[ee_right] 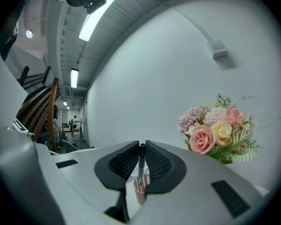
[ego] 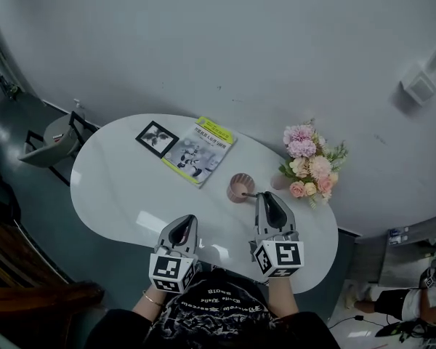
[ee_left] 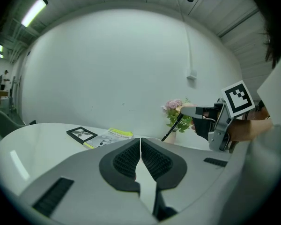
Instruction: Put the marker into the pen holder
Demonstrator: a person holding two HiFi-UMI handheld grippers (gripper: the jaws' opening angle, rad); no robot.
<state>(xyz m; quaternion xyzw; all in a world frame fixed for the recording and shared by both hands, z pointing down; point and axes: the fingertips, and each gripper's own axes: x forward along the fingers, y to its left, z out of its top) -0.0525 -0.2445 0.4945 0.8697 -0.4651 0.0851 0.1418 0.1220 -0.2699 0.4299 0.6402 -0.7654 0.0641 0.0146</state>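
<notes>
— Left gripper [ee_left: 140,146]?
— Clenched on nothing, over the table's [ego: 116,187] near edge.
— Right gripper [ee_right: 141,149]?
— Clamped on marker [ee_right: 141,165], tip just above pink pen holder [ee_right: 139,191]. Bare tabletop lies leftward. Flowers [ego: 309,166] stand near on the right; book [ego: 200,150] and frame [ego: 157,138] lie beyond. Only the left gripper view shows the marker's slant.
</notes>
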